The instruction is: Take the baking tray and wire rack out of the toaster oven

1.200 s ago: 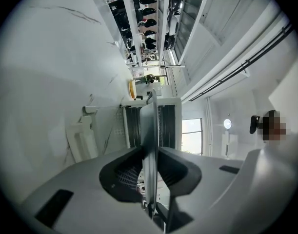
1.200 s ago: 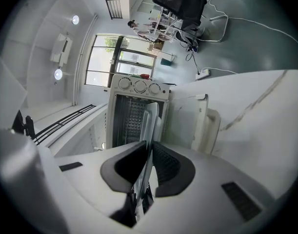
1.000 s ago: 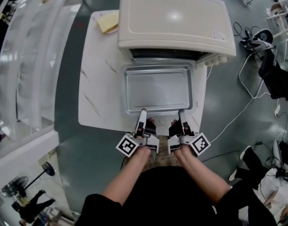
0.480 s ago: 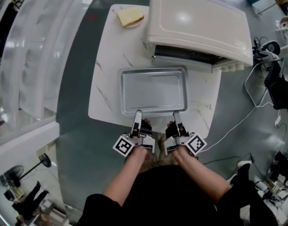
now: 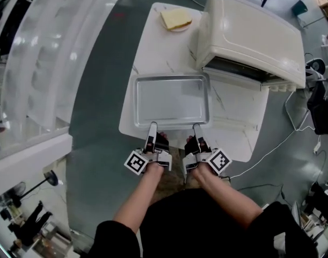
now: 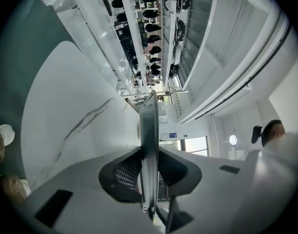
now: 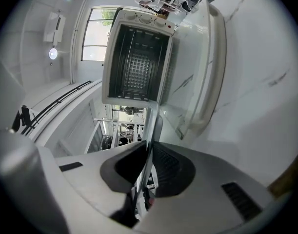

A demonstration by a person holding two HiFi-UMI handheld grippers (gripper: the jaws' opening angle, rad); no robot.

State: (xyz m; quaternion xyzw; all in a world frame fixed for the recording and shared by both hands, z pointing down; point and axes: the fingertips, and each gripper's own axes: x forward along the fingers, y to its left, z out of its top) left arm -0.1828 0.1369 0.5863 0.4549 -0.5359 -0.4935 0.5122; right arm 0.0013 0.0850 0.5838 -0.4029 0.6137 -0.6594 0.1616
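Metal baking tray (image 5: 172, 101) is being held over the white worktop (image 5: 164, 52), fingers of left gripper (image 5: 152, 128) and right gripper (image 5: 196, 128) clamping its near rim.

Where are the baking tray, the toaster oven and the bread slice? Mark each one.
baking tray (image 5: 172, 101), head view, on its bare flat floor.
toaster oven (image 5: 255, 34), head view, on its cream top panel.
bread slice (image 5: 176, 19), head view, on the middle of the slice.
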